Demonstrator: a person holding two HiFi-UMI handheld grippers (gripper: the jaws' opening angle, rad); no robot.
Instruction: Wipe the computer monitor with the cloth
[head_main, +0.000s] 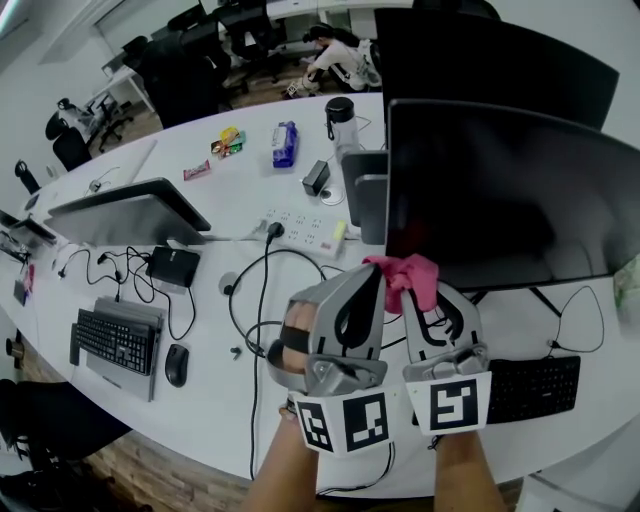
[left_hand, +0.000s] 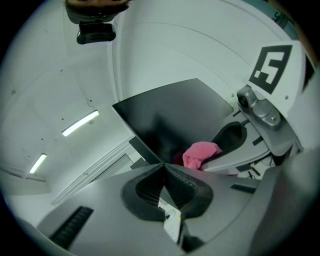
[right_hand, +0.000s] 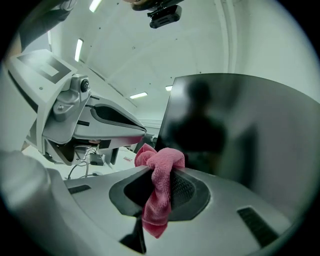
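Head view first: the pink cloth (head_main: 403, 275) is seen bunched up at the lower left corner of the dark computer monitor (head_main: 510, 190), pinched in the right tongs (head_main: 428, 290). Whether the screen is actually touched can't be made out. In the right gripper view the cloth is clamped tight between the pads, with a tail hanging down. The left tongs (head_main: 371, 274) are held just beside, tips pressed together on nothing. Both are raised over the white surface (head_main: 230, 200), fwiw.

Fluffy pink cloth (right_hand: 159, 185), glossy black monitor (head_main: 500, 190) screen, smooth white desk (head_main: 205, 415).
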